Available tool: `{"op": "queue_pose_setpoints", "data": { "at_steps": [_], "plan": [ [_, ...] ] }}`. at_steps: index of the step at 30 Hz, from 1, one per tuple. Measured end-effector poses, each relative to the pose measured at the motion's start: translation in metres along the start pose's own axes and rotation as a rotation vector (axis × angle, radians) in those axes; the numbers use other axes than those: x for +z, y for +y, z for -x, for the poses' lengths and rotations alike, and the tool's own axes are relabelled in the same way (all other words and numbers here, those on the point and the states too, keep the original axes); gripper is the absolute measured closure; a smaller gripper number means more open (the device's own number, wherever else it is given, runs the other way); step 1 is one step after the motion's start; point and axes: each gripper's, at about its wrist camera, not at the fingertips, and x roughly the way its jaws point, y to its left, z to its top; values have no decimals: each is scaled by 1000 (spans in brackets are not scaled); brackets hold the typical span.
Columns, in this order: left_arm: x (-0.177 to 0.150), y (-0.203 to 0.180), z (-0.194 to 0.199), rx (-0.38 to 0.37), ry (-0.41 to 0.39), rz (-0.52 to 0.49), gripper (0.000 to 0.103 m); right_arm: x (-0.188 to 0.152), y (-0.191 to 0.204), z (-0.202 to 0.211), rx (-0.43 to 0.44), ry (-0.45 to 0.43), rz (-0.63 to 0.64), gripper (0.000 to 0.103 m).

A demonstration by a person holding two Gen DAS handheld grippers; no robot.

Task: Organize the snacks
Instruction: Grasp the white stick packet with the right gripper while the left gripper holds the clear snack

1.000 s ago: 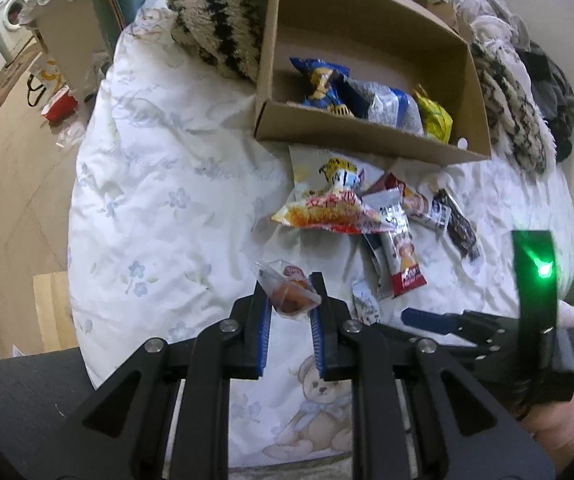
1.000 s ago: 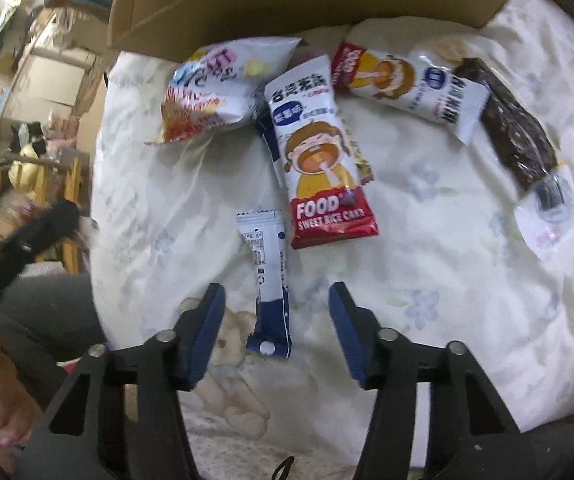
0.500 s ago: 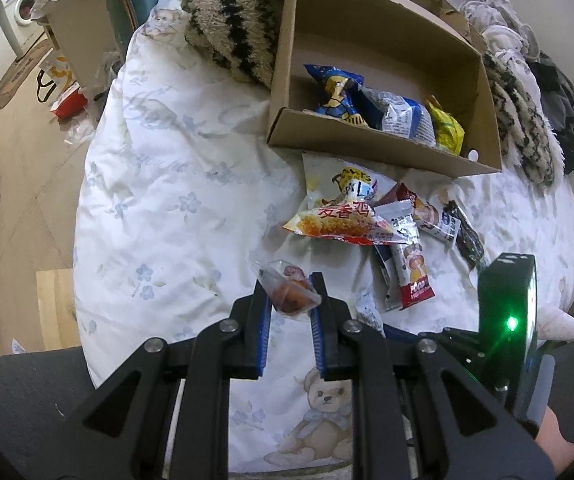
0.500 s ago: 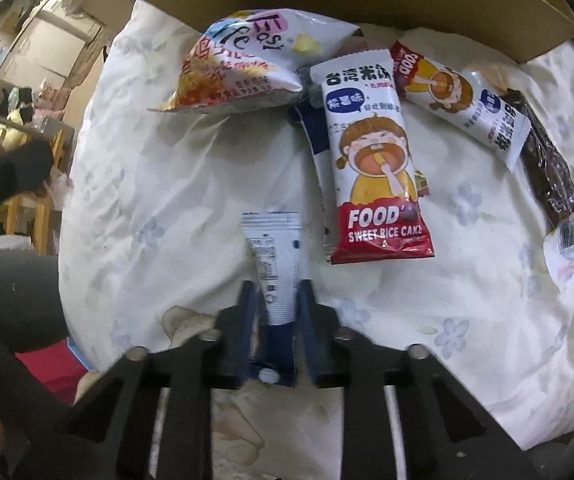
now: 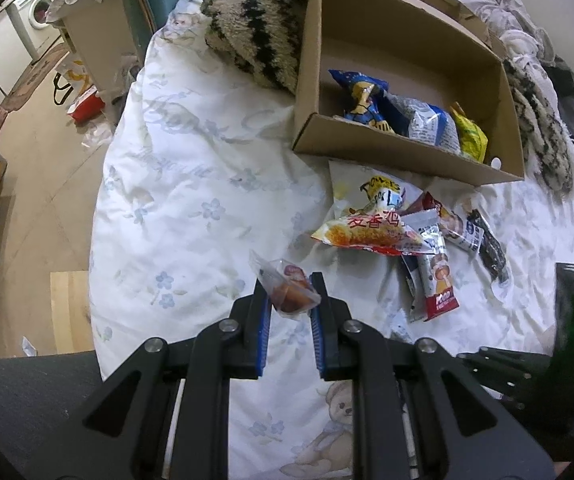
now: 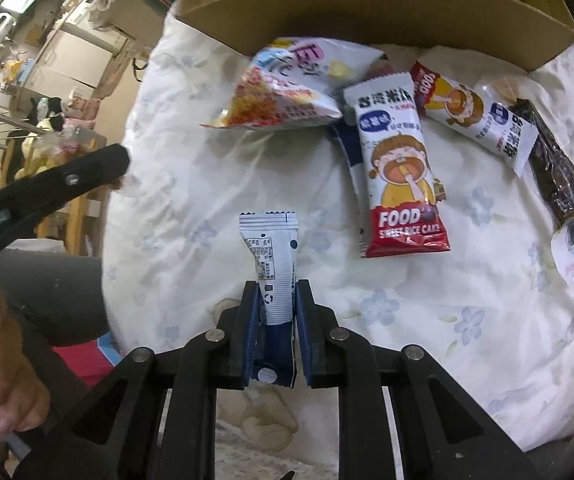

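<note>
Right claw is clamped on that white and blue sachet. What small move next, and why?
Probably lift the right claw straight up a little. Its fingers pinch the white and blue sachet near the bedspread, and the cardboard box sits ahead behind the loose snack packets, so height is needed to carry it over them. The left claw holds a clear-wrapped brown snack too.

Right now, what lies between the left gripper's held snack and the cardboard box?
In the left wrist view, mostly bare floral bedsheet separates the clear-wrapped snack in the left gripper from the cardboard box; the orange chip bag lies just right of that line.
</note>
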Motion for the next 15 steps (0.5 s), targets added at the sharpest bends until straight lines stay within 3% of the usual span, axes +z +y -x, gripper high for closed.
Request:
{"op": "queue_pose_setpoints", "data": {
  "at_steps": [4, 7, 15],
  "plan": [
    [1, 2, 5, 4, -24, 5, 88, -1, -2, 25, 40, -57, -7, 84],
    [2, 4, 8, -6, -38, 18, 88, 2, -6, 58, 58, -153, -21, 84],
    [18, -12, 36, -46, -115, -20, 88, 13, -20, 126, 5, -396, -27, 84]
  ]
}}
